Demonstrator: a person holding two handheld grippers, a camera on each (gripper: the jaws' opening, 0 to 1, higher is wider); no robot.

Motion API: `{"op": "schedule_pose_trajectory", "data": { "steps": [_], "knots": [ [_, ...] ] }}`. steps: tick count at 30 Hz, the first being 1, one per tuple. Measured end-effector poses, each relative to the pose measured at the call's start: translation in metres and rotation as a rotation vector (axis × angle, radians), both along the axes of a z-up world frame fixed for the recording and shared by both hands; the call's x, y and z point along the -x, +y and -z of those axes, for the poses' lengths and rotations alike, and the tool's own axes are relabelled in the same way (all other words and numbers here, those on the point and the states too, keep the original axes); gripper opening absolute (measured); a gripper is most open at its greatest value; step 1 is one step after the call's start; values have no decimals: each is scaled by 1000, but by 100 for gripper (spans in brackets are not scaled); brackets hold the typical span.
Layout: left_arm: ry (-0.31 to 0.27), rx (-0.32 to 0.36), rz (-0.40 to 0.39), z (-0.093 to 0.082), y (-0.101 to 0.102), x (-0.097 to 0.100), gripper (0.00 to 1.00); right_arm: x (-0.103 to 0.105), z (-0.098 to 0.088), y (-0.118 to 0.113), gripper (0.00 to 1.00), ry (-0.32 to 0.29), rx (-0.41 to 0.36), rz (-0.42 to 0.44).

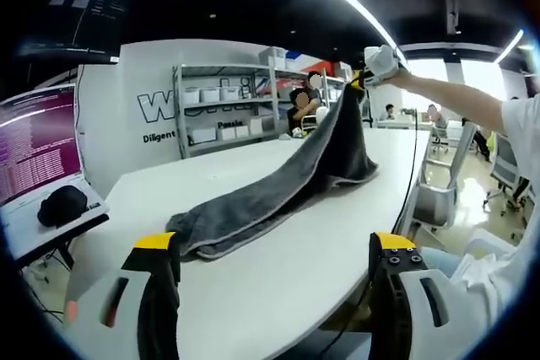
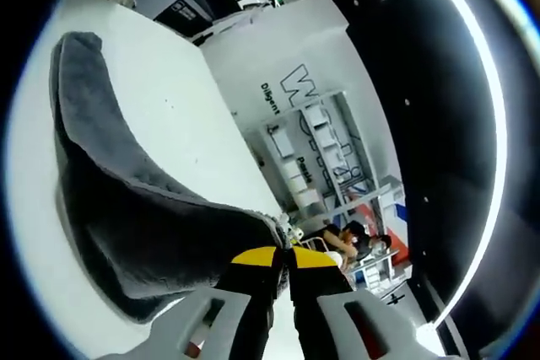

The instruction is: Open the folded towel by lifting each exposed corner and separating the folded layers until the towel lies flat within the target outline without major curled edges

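A dark grey towel (image 1: 278, 183) stretches across the white table (image 1: 278, 292). Its near end rests bunched on the tabletop and its far end is lifted high. In the left gripper view the right gripper (image 1: 377, 65), held by a person's outstretched arm, pinches that raised corner above the table's far side. My left gripper (image 1: 274, 246) stands open near the table's front edge, just short of the towel's near end, with nothing between its jaws. In the right gripper view the right gripper (image 2: 283, 255) is shut on a towel corner, and the towel (image 2: 118, 200) hangs away from it down to the table (image 2: 186, 115).
A laptop (image 1: 34, 158) with a purple screen and a black object (image 1: 62, 204) sit on a stand at the left. Shelves with white bins (image 1: 228, 107) line the back wall. Office chairs (image 1: 439, 196) stand along the table's right side. Other people sit in the background.
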State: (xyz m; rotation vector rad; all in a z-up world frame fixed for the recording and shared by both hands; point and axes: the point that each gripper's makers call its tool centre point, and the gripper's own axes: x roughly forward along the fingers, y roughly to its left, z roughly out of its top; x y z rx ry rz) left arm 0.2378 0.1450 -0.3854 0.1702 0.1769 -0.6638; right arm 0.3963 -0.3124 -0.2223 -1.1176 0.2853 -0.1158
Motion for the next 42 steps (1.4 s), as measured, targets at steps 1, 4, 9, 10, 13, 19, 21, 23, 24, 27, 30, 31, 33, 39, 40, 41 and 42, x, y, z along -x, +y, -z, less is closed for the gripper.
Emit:
{"op": "schedule_pose_trajectory", "data": {
  "steps": [1,4,9,10,13,19,21,23,24,27,30,31,33,39,40,41,42],
  "knots": [
    [0,-1,1,0,0,0,91,0,2,-1,1,3,0,1],
    [1,-4,1,0,-1,0,91,-2,8,-6,1,18,-3,9],
    [3,-5,-2,0,0,0,91,-1,19,-16,1,40,-4,23],
    [3,-6,-2,0,0,0,91,0,22,-18,1,46,-5,27],
    [2,-7,1,0,-1,1,91,1,30,-26,1,60,-11,40],
    [3,-16,8,1,-3,1,90,2,55,-41,1,103,-31,69],
    [8,-16,6,2,-3,1,90,-1,65,-47,1,118,-30,78],
    [10,-19,3,3,-2,1,90,-1,77,-54,2,135,-49,97],
    [9,-21,1,3,-1,1,90,-1,84,-57,2,145,-60,107],
    [3,-11,-5,0,2,1,90,-2,97,-66,2,165,-75,124],
    [3,-2,-12,-1,5,-1,90,-2,107,-75,2,181,-90,139],
    [6,-4,-15,0,6,-1,90,-1,110,-76,2,186,-92,144],
    [8,-8,-19,1,7,-2,90,0,114,-79,2,192,-99,152],
    [6,-3,-20,0,8,-1,90,6,130,-84,2,219,-113,170],
    [6,-4,-20,0,8,-1,90,7,133,-85,2,224,-115,171],
    [7,-7,-21,1,8,-1,90,7,136,-86,2,229,-117,174],
    [6,-8,-20,1,8,-1,90,8,138,-88,2,233,-119,178]
  ]
}}
